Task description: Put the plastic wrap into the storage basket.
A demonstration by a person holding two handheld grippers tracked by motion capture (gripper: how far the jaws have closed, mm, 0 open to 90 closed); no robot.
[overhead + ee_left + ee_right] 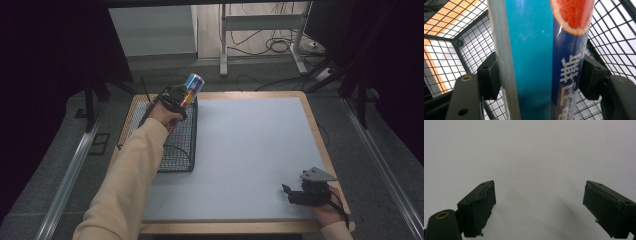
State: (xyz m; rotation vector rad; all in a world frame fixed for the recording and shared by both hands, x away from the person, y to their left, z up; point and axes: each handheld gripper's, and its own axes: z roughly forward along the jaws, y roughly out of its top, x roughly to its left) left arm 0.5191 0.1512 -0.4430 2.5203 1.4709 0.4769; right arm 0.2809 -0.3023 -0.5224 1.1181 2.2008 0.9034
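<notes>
A blue and teal drinks can (194, 85) with a grapefruit picture is tilted over the far end of a black wire basket (176, 150). My left gripper (183, 98) is shut on it. In the left gripper view the can (536, 55) stands between both black pads (489, 75), which press on its sides, and the basket's mesh (466, 52) lies behind it. My right gripper (288, 193) rests near the table's front right corner. Its jaws stand open (539, 205) with nothing between them, over the grey mat (529, 150).
The grey mat (250, 145) covers a wooden table (310, 112), and the basket stands on the table's left side. Beyond the far edge are metal desk legs (223, 45) and cables (280, 45) on the floor. Dark curtains hang at both sides.
</notes>
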